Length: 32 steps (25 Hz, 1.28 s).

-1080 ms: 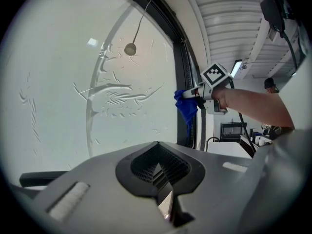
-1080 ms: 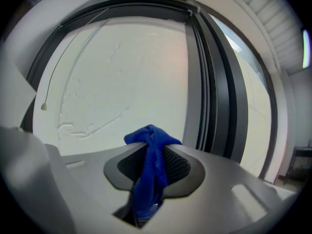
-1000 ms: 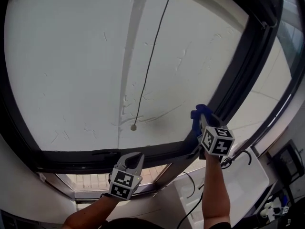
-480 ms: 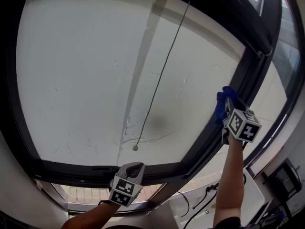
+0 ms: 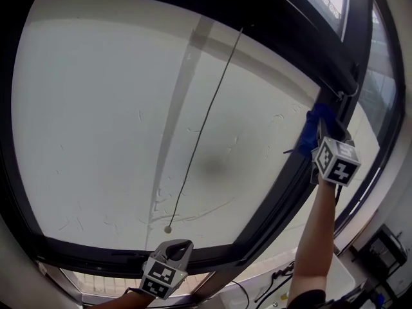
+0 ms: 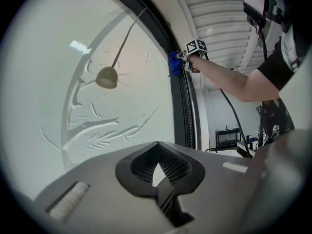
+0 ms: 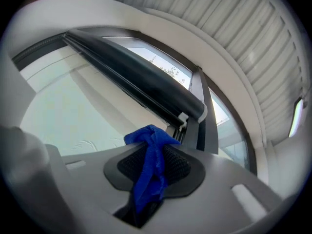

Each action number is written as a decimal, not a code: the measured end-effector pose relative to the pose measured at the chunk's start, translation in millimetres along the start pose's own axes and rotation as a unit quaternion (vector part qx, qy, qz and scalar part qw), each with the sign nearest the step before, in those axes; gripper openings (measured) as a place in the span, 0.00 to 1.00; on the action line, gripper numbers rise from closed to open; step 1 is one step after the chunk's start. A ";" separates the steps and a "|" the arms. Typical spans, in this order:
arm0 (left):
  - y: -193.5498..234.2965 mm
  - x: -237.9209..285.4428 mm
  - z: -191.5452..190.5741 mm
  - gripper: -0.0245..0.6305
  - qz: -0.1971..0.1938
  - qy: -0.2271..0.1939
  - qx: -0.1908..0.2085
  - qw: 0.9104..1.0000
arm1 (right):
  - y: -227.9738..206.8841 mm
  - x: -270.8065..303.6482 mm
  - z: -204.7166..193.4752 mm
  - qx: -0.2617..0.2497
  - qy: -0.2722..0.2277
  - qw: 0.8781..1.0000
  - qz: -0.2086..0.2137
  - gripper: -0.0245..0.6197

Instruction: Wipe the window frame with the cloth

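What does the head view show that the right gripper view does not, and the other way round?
Only the head view: the left gripper low under the window, the cord hanging across the pale pane, and the forearm behind the right gripper. Only the right gripper view: that gripper's jaws seen close, shut on the cloth, and the ribbed ceiling. Both: the blue cloth at the dark frame.

We see a small bright blue cloth (image 5: 310, 134), bunched and twisted into a rope, pinched in the right gripper (image 5: 324, 127). It lies against the black window frame (image 5: 283, 195), high on the frame's right upright, just below its upper right corner.
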<state>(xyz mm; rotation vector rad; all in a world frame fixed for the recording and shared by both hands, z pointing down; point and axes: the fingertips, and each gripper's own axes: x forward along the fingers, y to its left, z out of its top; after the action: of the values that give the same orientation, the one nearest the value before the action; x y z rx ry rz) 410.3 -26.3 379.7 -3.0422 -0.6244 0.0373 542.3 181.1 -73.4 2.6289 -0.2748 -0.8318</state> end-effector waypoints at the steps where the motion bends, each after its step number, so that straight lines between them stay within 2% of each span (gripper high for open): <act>1: 1.3 1.4 1.9 0.03 0.001 -0.001 0.001 1.000 | -0.8 3.6 5.5 -0.021 -0.005 1.000 -0.006 0.19; 5: -7.1 4.4 -0.2 0.03 -0.012 0.005 -0.007 1.000 | -6.0 11.7 24.4 -0.091 -0.022 0.995 -0.027 0.19; 7: -13.0 3.8 -2.9 0.03 -0.020 0.010 -0.009 1.000 | -7.3 15.0 27.2 -0.150 -0.011 0.988 -0.039 0.19; 9: -12.8 4.5 -3.5 0.03 -0.020 0.011 -0.002 1.000 | -4.2 20.8 27.4 -0.220 0.002 0.975 -0.043 0.19; 12: -8.0 6.2 -6.4 0.03 -0.015 0.015 -0.003 1.000 | -1.7 27.5 23.7 -0.287 0.018 0.956 -0.052 0.19; 16: -14.7 7.8 -11.4 0.03 -0.022 0.025 -0.006 0.999 | 4.9 37.5 15.2 -0.398 0.048 0.912 -0.088 0.19; 19: -19.4 5.4 -9.0 0.03 -0.028 0.015 -0.020 0.999 | 7.1 44.6 12.3 -0.431 0.061 0.895 -0.100 0.19; 22: -20.3 2.2 -7.7 0.03 -0.027 0.011 -0.024 0.999 | 6.5 46.9 10.8 -0.429 0.068 0.895 -0.104 0.19; 26: -17.7 6.6 0.9 0.03 -0.021 0.002 -0.022 1.000 | 6.6 49.1 9.1 -0.410 0.064 0.904 -0.105 0.19; 28: -19.1 15.4 21.1 0.03 -0.026 -0.019 -0.015 0.999 | 6.6 48.5 8.3 -0.405 0.064 0.906 -0.104 0.19; 32: -24.4 50.1 87.9 0.03 -0.041 -0.076 0.003 0.996 | 4.9 48.0 9.4 -0.396 0.063 0.911 -0.097 0.19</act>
<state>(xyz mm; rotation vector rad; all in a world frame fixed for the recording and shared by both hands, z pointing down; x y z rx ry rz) 444.0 18.6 292.0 -3.0251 -0.7557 0.2684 575.2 160.0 -103.3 1.9322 0.3122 -0.6411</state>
